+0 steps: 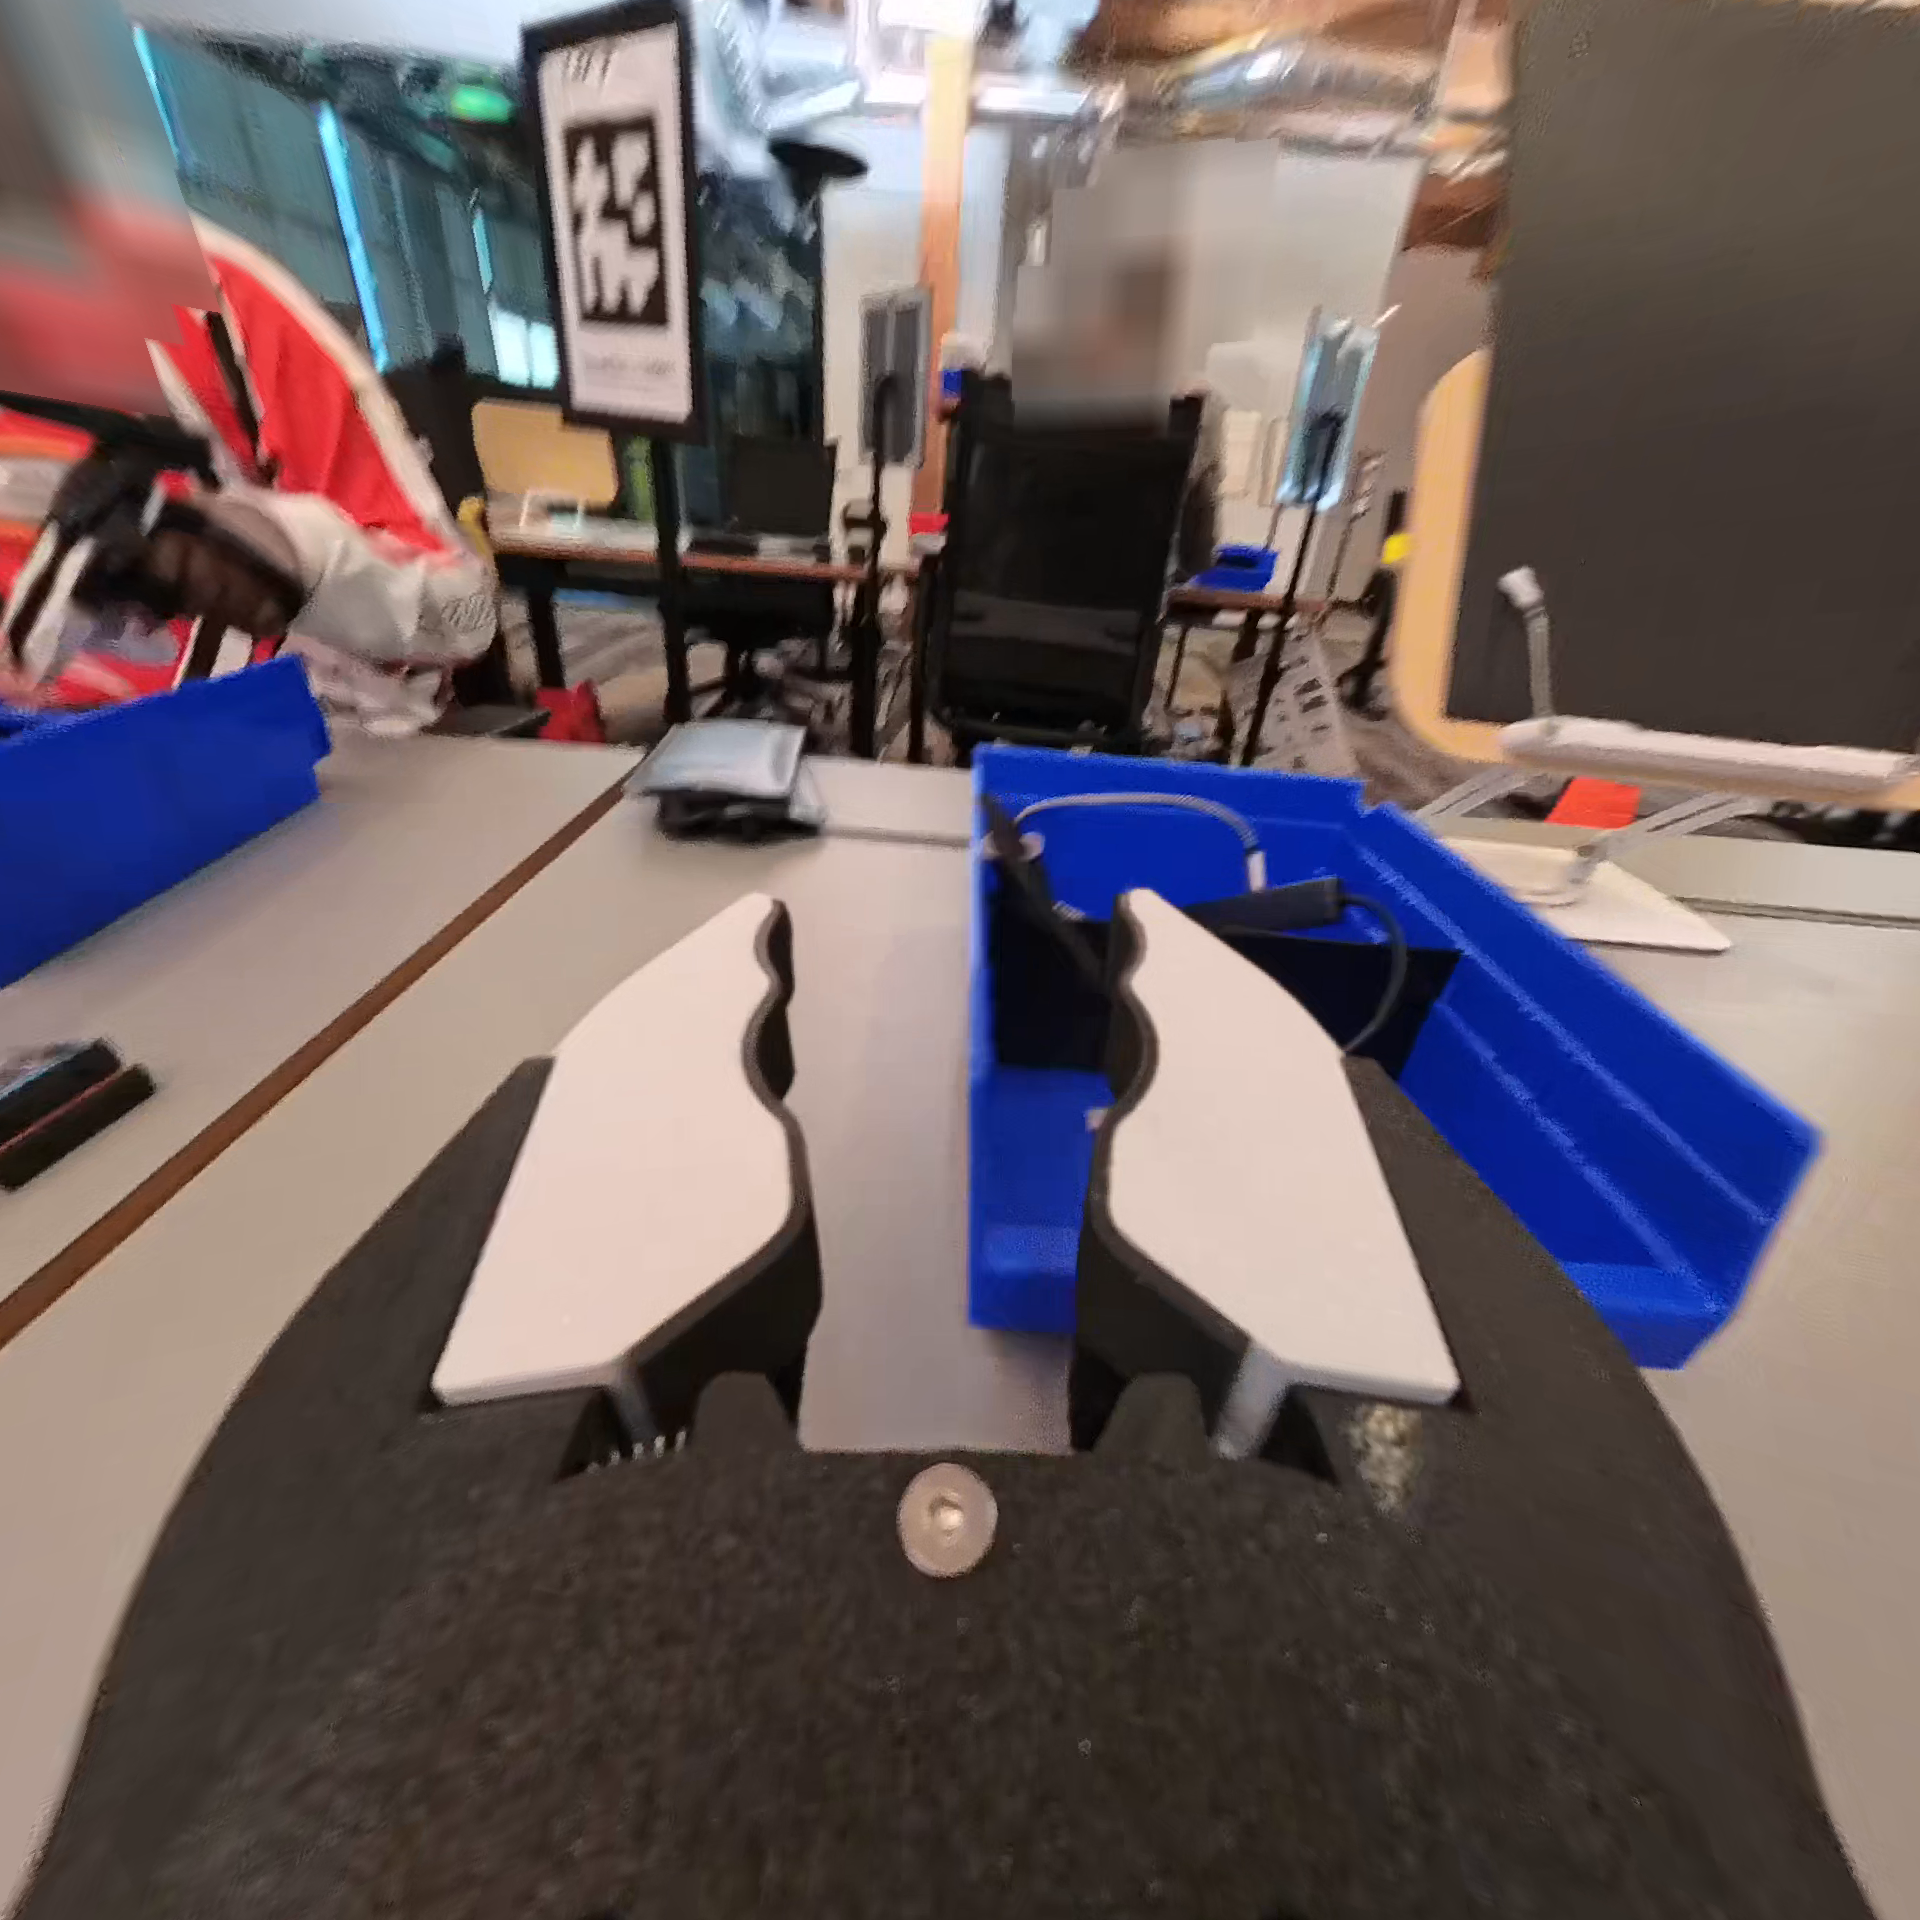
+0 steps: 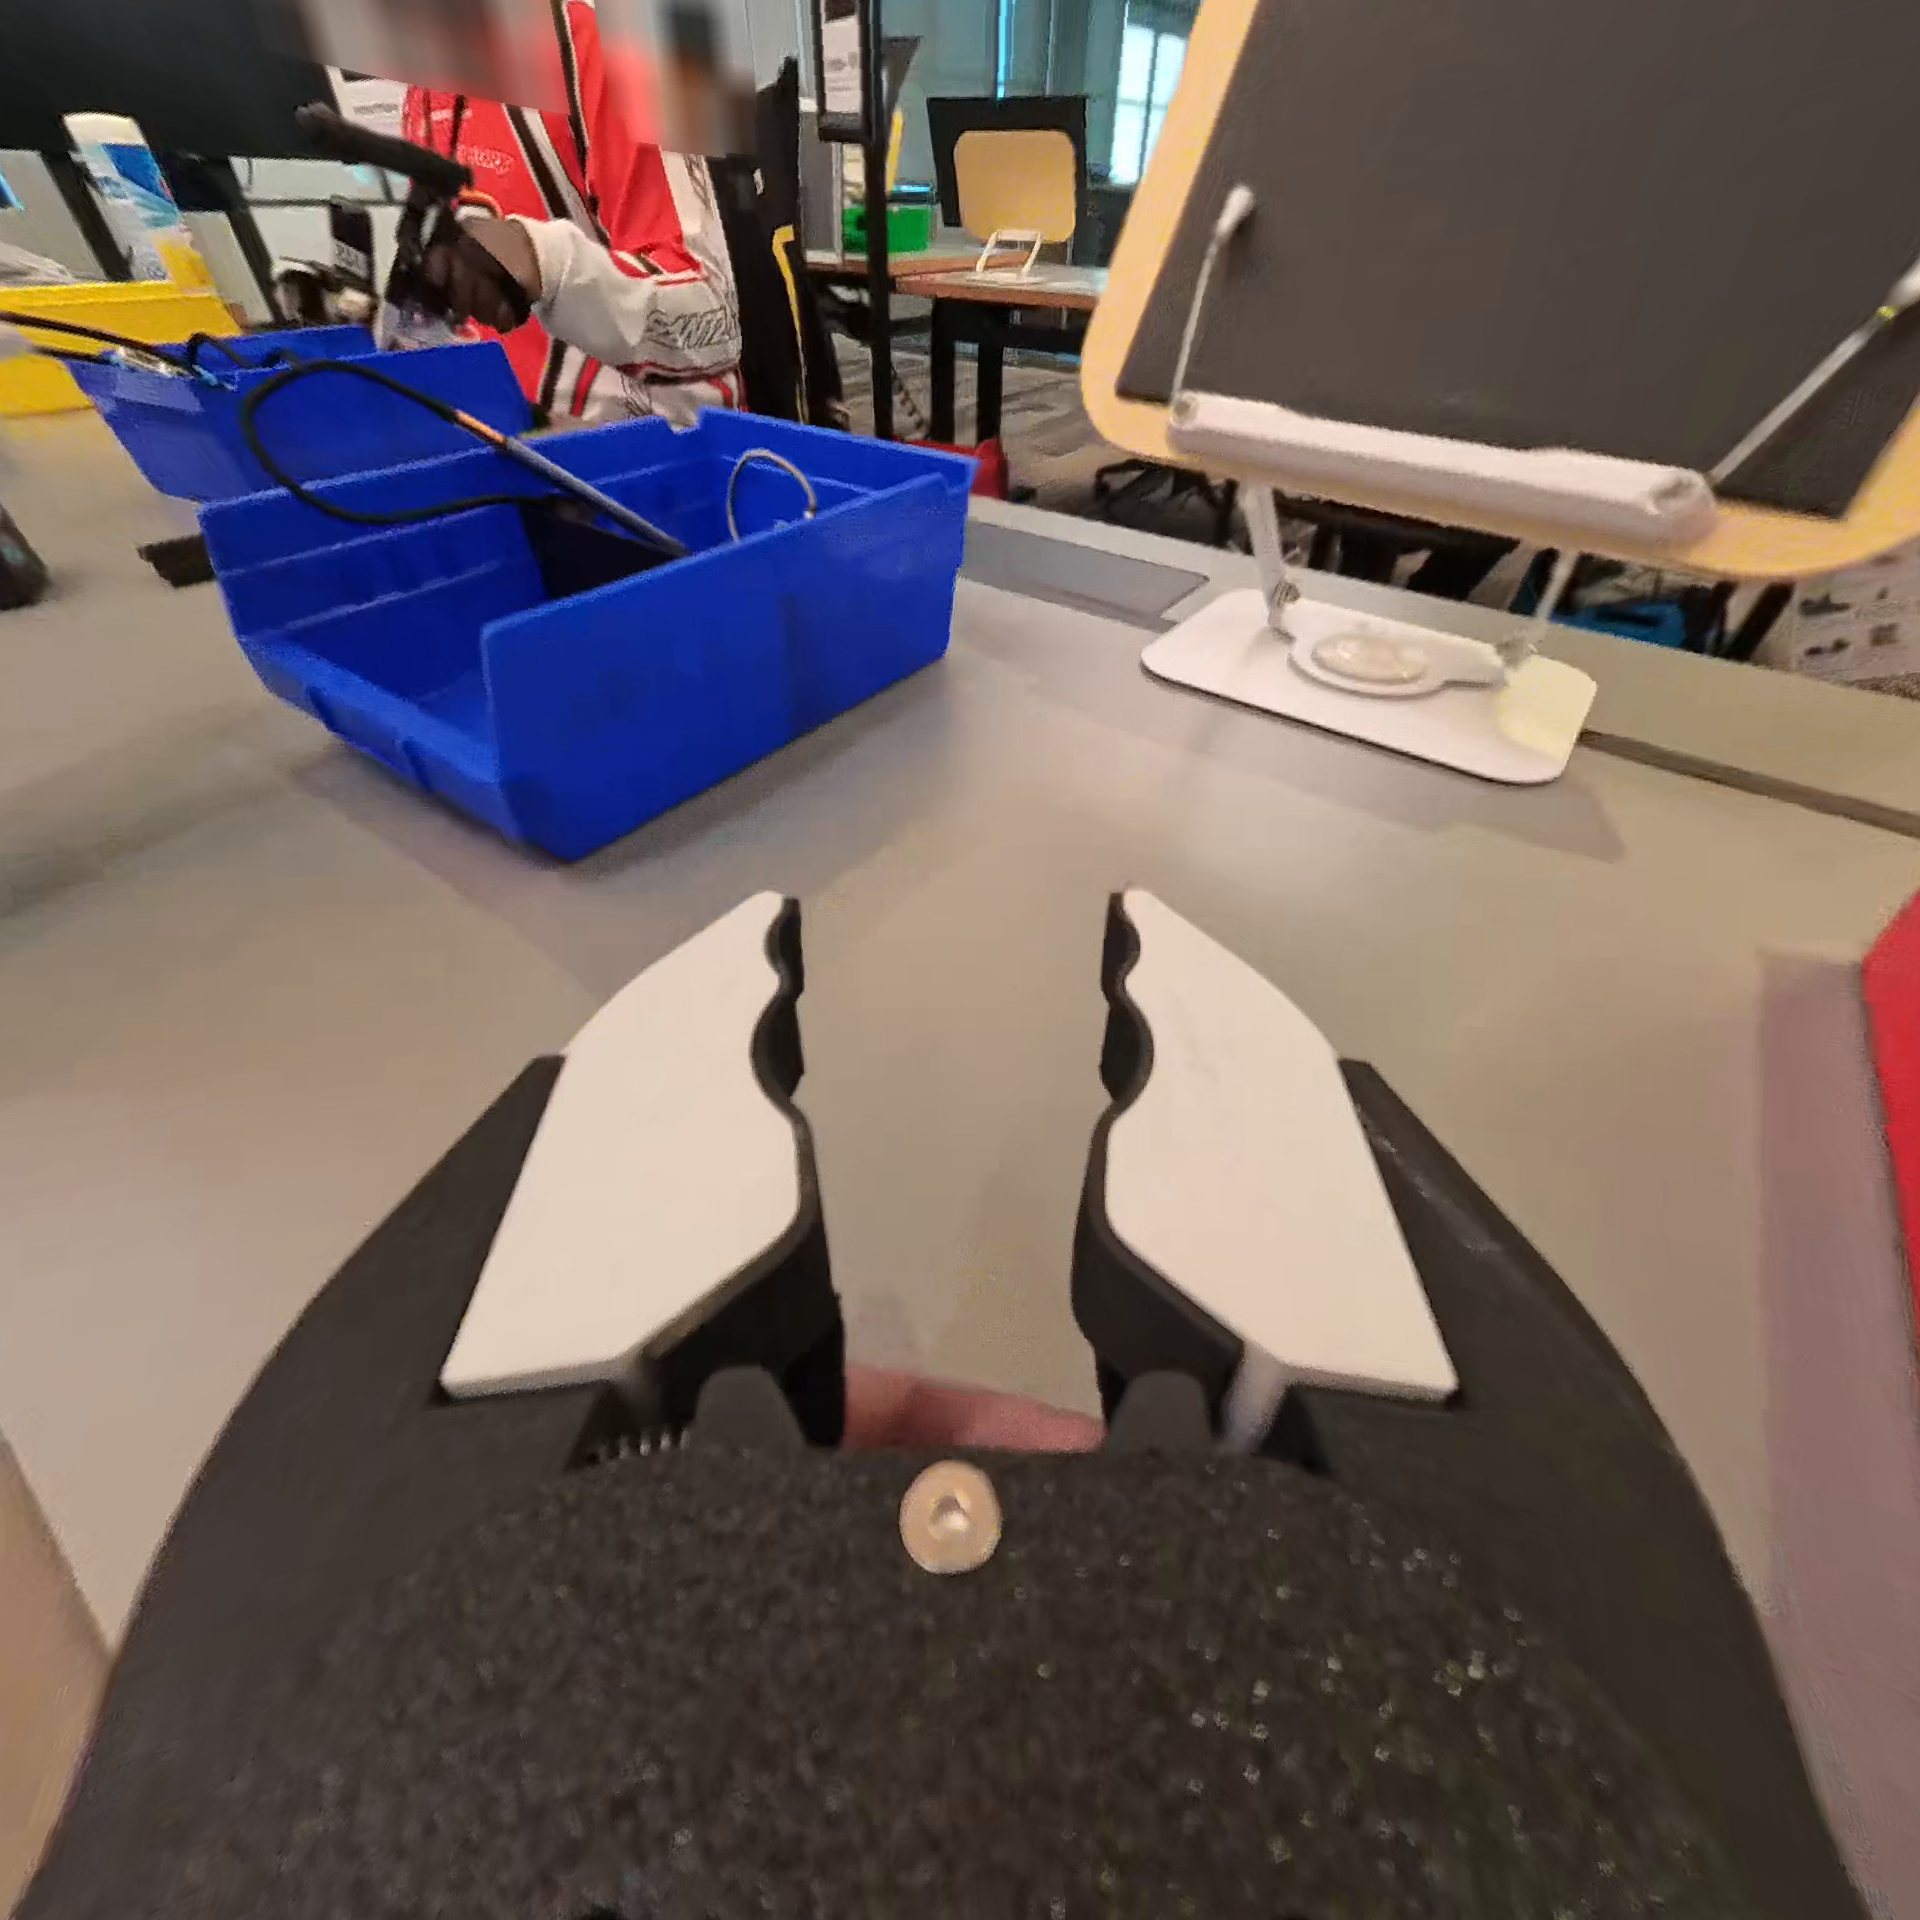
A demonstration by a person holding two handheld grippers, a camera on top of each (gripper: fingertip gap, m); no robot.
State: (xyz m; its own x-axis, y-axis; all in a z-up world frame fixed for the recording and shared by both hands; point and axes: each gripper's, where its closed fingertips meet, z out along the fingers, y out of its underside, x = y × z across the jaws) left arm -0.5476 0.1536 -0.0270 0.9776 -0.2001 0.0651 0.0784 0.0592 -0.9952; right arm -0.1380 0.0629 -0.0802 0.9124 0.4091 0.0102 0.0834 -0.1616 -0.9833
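Left gripper [image 1: 948, 914]: white-faced fingers parted wide, gap bare, gripping nothing, hovering over the grey table top [image 1: 894, 1143]. Its right finger overlaps the near wall of a blue plastic bin [image 1: 1558, 1091] at 1 o'clock; contact cannot be told. Inside the bin: a black divider and looped cables [image 1: 1143, 810]. A flat dark pouch [image 1: 732, 774] lies at 12 o'clock, well apart.

Right gripper [image 2: 951, 909]: likewise wide apart and empty, above bare table. The blue bin [image 2: 675, 665] sits at 11 o'clock, apart. A white stand carrying a tan-rimmed dark panel [image 2: 1382, 665] stands at 1 o'clock.
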